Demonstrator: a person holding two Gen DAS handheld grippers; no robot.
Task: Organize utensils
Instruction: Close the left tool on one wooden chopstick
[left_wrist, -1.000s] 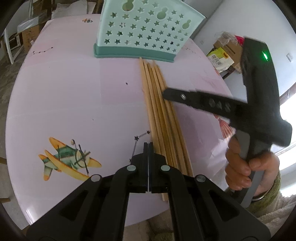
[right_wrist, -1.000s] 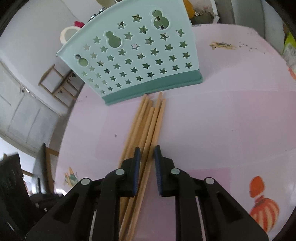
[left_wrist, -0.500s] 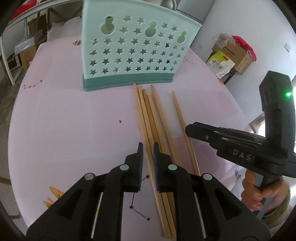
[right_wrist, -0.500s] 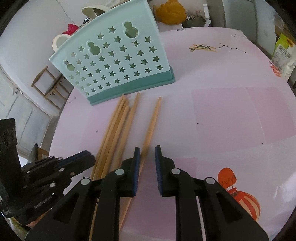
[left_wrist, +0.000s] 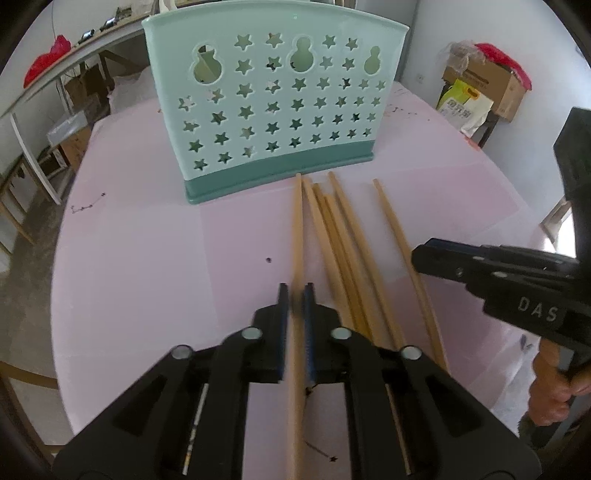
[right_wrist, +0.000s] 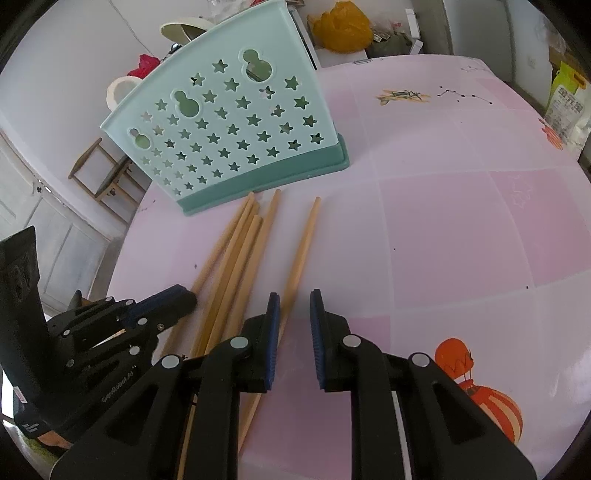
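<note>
A mint-green star-punched utensil holder (left_wrist: 277, 110) (right_wrist: 229, 129) stands upright on the pink table (left_wrist: 147, 258). Several wooden chopsticks (left_wrist: 343, 251) (right_wrist: 240, 251) lie in front of it. My left gripper (left_wrist: 294, 290) (right_wrist: 188, 295) is closing, with the leftmost chopstick (left_wrist: 297, 221) (right_wrist: 218, 251) gripped between its pads and lying in line with them. My right gripper (right_wrist: 294, 295) (left_wrist: 421, 256) stands open over the near end of a separate chopstick (right_wrist: 304, 240) (left_wrist: 395, 229), which slips under its left finger untouched by the pads.
The round table's edge curves close on the left and the near side. Cardboard boxes and bags (left_wrist: 480, 85) sit on the floor at the right, and a wooden chair (right_wrist: 103, 173) stands behind the holder. A person's hand (left_wrist: 554, 387) grips the right handle.
My left gripper moved right from beside the bundle, opened, and closed around the leftmost chopstick, which now lies apart from the bundle. The right gripper pulled one chopstick out to the right, then stayed still.
</note>
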